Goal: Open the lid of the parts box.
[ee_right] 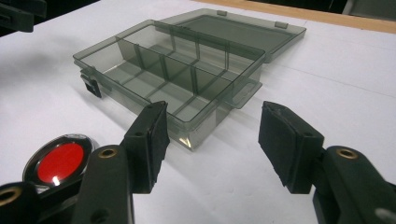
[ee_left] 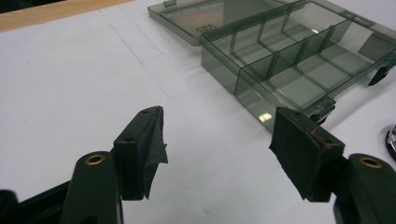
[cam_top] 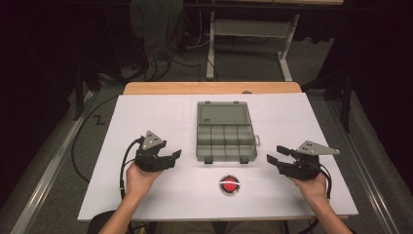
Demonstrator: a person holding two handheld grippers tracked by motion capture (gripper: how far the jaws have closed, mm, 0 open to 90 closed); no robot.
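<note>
A white table (cam_top: 146,195) in a dim room carries everything. The left gripper (cam_top: 171,157) gapes wide, empty, pointing right at the open box (cam_top: 226,139), which lies mid-table between both. The right gripper (cam_top: 276,157), equally wide and empty, faces left, about as near.

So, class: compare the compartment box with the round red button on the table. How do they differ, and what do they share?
The compartment box is rectangular, smoky see-through plastic; the red button is round, opaque red with a shiny metal rim. The box is much larger than the button. The box lies open, lid folded flat behind it, dividers showing empty cells; the button is one closed piece. The box sits mid-table, the button nearer the person. Both rest on the white table, untouched by either claw.
</note>
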